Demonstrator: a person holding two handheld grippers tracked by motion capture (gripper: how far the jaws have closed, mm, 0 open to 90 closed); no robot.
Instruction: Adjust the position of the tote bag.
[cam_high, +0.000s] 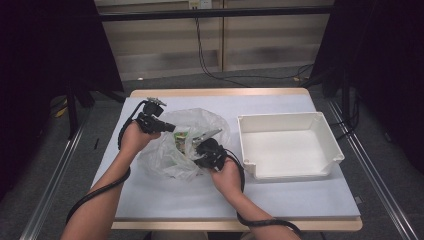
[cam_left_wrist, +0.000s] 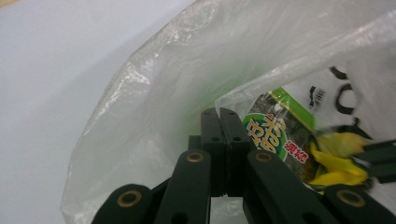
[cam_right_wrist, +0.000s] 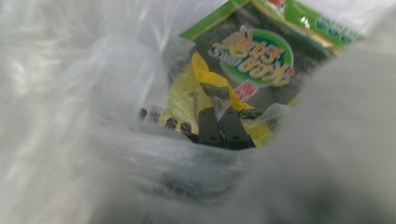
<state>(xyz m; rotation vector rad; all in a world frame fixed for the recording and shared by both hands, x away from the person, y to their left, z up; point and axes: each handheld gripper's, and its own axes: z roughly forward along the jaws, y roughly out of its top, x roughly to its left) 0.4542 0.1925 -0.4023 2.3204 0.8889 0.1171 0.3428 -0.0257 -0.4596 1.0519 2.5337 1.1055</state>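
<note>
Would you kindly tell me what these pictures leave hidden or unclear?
- High view: the bag film veils its contents; packets too small to read.
- Right gripper view: blur and film hide what the right tool pinches, apparently a yellow packet.
- Left gripper view: the green packet is partly covered by the left tool.

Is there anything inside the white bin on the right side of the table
No, the white bin shows a bare white floor in the high view.

Bag foreground blurred, contents half-hidden
</note>
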